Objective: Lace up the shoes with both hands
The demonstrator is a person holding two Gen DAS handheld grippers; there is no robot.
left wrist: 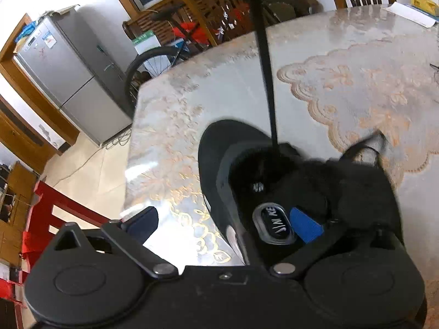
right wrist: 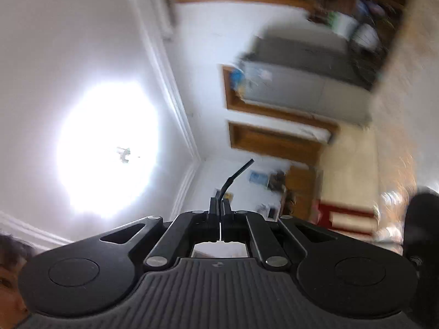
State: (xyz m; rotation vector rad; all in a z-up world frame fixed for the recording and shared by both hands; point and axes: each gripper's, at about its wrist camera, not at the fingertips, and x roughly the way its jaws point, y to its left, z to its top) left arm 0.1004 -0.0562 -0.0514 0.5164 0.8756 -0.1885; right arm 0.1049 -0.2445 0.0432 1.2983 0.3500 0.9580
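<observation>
Left wrist view: shoe (left wrist: 236, 159) sits near the table's (left wrist: 343, 87) left edge, left fingers (left wrist: 304, 224) spread around its tongue. Right gripper (right wrist: 220, 205) pinches the taut lace (left wrist: 264, 54); yank harder and the shoe tips or the lace slips free.

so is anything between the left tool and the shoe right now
Nothing visible. The left tool is open right over the black shoe, one finger down in the shoe's opening and the other out over the table. The taut black lace rises beyond them; the right tool is shut on its end.
</observation>
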